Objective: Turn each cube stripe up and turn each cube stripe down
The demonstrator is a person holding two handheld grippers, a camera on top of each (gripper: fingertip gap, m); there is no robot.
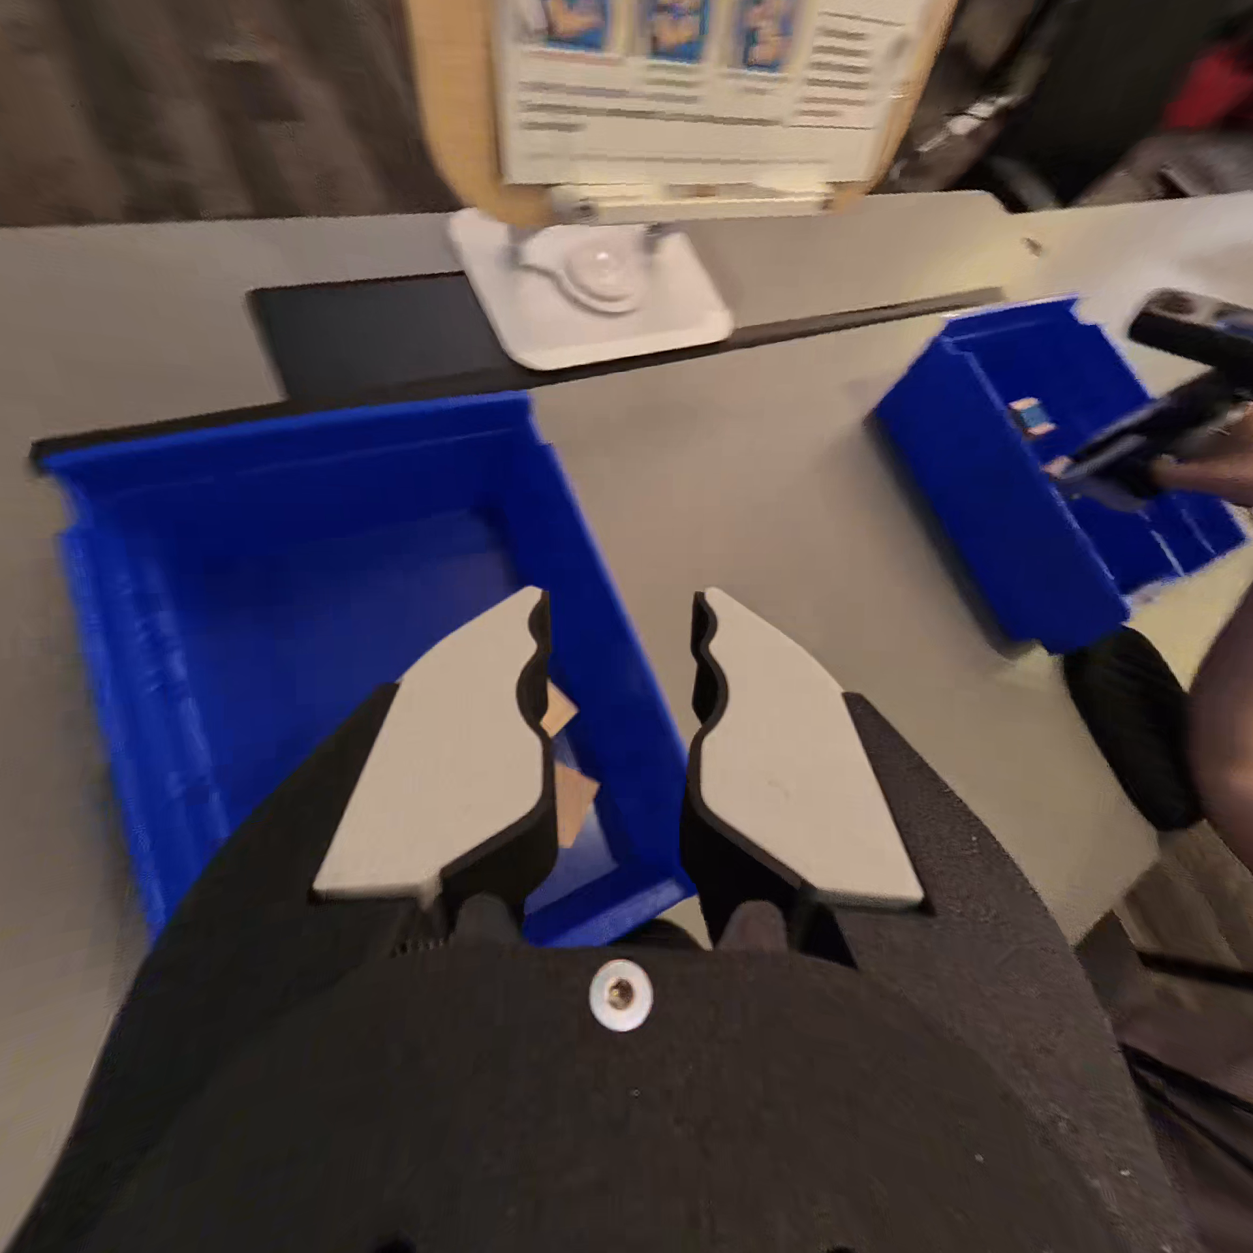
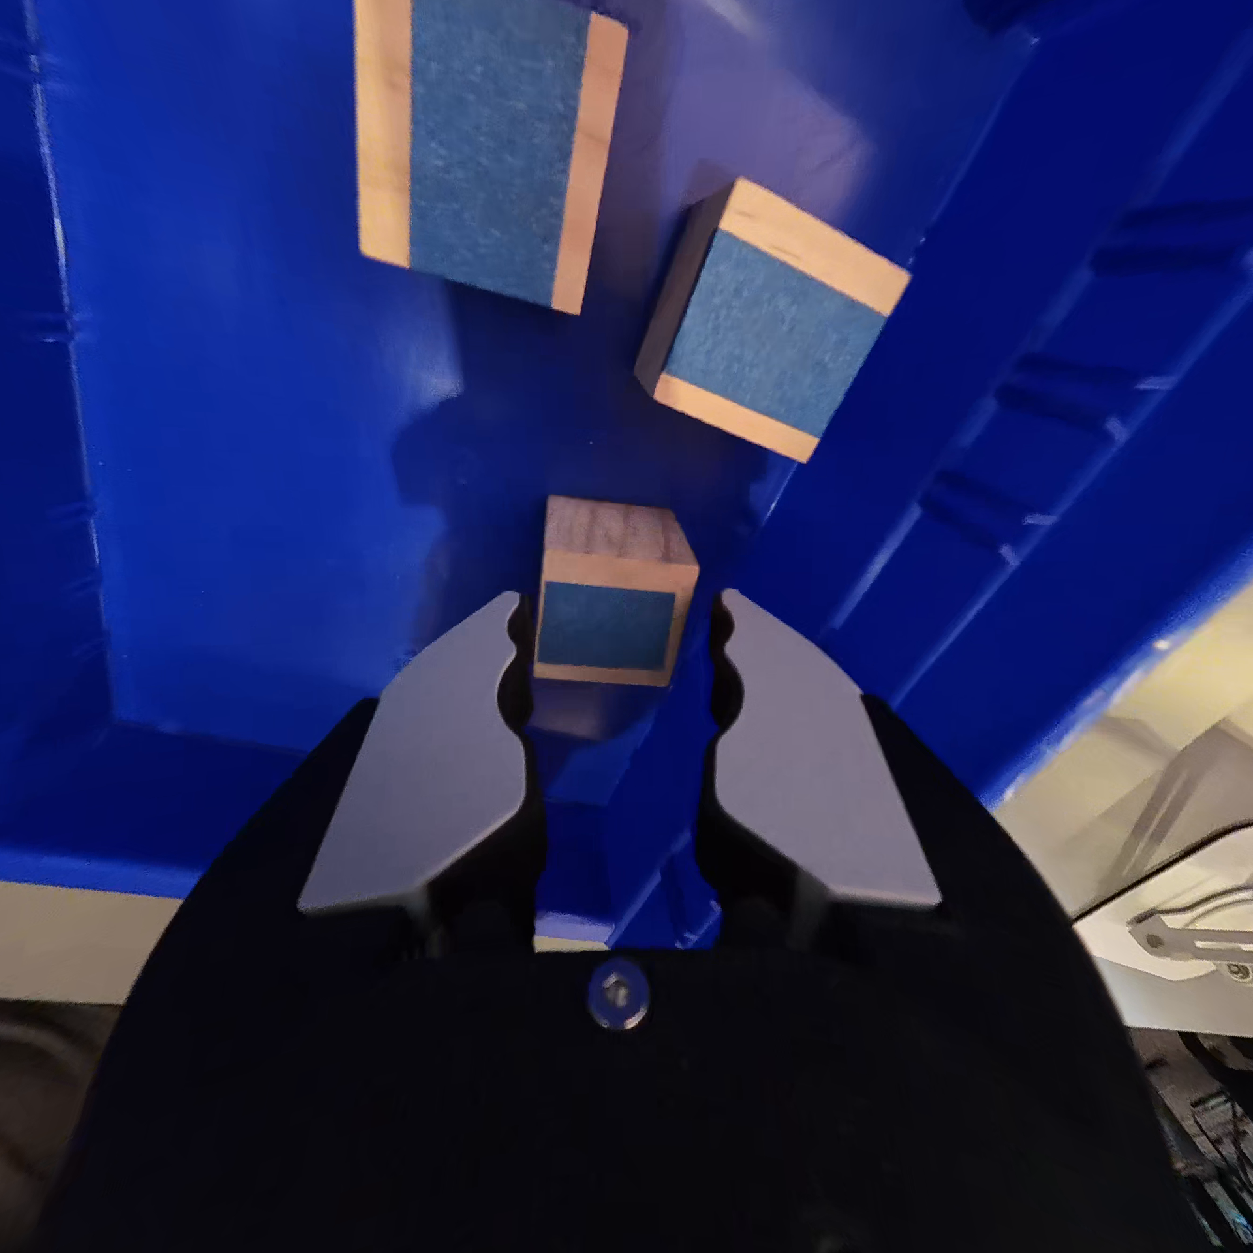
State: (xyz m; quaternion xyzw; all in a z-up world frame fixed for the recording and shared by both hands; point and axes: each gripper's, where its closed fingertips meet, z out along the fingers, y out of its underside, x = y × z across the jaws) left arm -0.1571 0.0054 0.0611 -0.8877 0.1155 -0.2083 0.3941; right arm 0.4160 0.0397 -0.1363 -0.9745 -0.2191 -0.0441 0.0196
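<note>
Leftmost, a large blue bin (image 1: 224, 610) sits on the grey surface (image 1: 746, 488). Left tool (image 1: 618, 597) hovers over the bin's right wall, jaws parted, nothing between them. Two wooden cubes (image 1: 566, 766) show in the gap, lying on the bin floor against that wall; stripe faces cannot be made out from this angle. Behind the bin: a black mat (image 1: 366, 339), then a white stand base (image 1: 597, 291) carrying a printed sheet (image 1: 685, 88), blurred.

Further right, well apart from the first bin, a second smaller blue bin (image 1: 976, 488) on the same surface. Right tool (image 1: 1112, 447) reaches into it from the right.

Right wrist view, inside that bin (image 2: 224, 434): three wooden cubes, each with a blue stripe facing the camera. Far cube (image 2: 488, 149) at upper left; middle cube (image 2: 766, 319) to its right, rotated; near cube (image 2: 610, 610) lowest. Right tool (image 2: 615, 600) straddles the near cube, jaws spread, slim gaps on both sides, no grip yet.
</note>
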